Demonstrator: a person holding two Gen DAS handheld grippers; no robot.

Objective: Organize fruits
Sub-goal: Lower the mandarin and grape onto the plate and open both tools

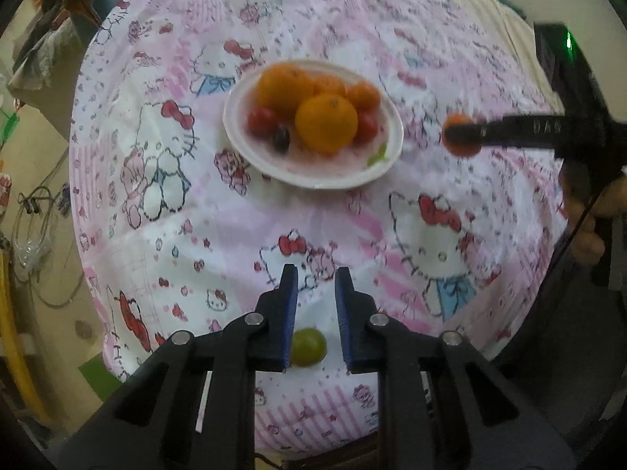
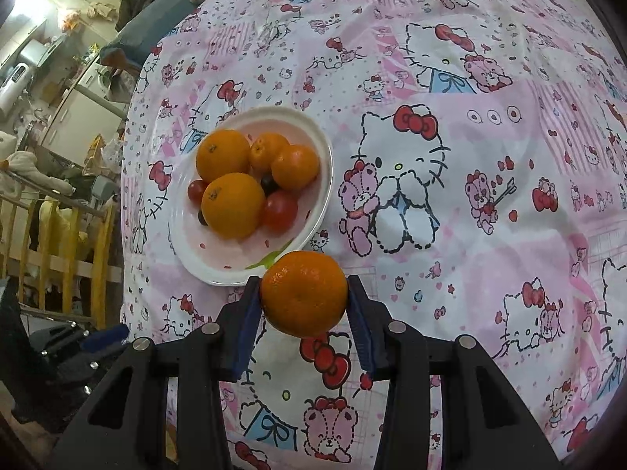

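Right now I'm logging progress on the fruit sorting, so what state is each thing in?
Right gripper: shut on the mandarin, held above the cloth near the plate.
Left gripper: open, fingers either side of the green grape.
Green grape: lying loose on the tablecloth, not gripped.
Plate: holds oranges, tomatoes and a dark grape.
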